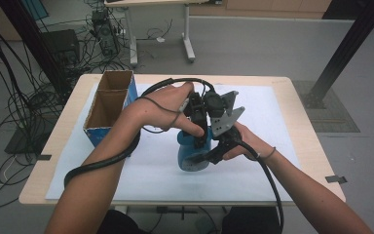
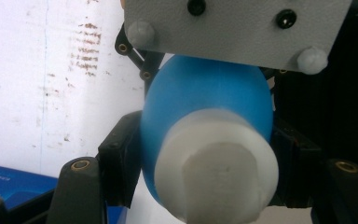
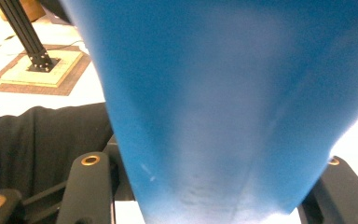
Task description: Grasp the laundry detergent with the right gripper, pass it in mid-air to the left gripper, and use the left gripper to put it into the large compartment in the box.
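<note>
While the high view shows both grippers meeting on a blue bottle (image 1: 194,151), its white cap (image 2: 216,175) shows in the left gripper view. Left gripper (image 1: 200,127) clamps the bottle's cap end; right gripper (image 1: 213,155) clamps its body.

Even, soft indoor light, with faint shadows. The blue bottle (image 3: 223,107) is blurred close up; the white sheet (image 2: 51,84) glares.
</note>
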Action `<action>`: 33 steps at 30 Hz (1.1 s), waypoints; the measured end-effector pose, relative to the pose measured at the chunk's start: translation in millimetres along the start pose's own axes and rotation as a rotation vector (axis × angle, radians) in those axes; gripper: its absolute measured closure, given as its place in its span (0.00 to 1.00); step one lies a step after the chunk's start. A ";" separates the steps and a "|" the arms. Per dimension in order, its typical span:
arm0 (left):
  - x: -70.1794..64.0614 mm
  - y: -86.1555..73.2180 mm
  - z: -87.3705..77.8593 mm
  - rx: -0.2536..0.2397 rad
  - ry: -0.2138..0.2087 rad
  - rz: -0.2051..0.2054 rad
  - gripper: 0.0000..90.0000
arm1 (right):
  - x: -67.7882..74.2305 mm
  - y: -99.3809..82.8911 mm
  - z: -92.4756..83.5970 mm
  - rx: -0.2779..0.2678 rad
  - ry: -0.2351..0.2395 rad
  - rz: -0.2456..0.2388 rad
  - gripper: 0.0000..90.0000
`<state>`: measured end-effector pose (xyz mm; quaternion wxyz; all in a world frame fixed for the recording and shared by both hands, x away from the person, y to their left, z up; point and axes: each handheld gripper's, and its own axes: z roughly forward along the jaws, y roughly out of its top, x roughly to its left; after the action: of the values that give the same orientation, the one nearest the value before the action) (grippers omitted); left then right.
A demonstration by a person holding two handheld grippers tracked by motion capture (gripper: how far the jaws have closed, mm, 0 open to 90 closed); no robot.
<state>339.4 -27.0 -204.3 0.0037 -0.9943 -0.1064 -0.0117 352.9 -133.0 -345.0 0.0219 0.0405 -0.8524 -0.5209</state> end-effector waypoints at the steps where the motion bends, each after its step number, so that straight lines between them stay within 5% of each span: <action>1: 0.0 0.0 0.0 0.000 0.000 0.000 0.41 | 0.0 0.0 0.0 0.000 0.000 0.000 0.47; 17: 0.3 -0.2 0.6 -0.005 0.003 0.001 0.41 | 1.0 -2.5 1.8 -0.013 -0.002 0.009 0.46; 20: 0.2 -0.4 -0.1 -0.004 0.003 0.000 0.41 | 1.9 -3.3 2.3 -0.024 -0.011 0.014 0.38; 22: 0.3 -0.8 -1.4 -0.001 0.002 0.002 0.41 | 2.9 -6.1 4.6 -0.028 -0.026 0.033 0.22; 26: 0.2 -0.8 -1.7 0.002 0.002 0.004 0.41 | 3.6 -7.9 4.8 -0.055 -0.043 0.062 0.07; 33: 0.2 -1.2 -1.7 -0.005 0.006 -0.001 0.41 | 3.4 -7.2 1.4 -0.076 -0.055 0.050 0.05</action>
<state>339.3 -25.8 -202.6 0.0014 -0.9942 -0.1067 -0.0150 349.8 -135.3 -352.1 0.0129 0.0042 -0.8329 -0.5532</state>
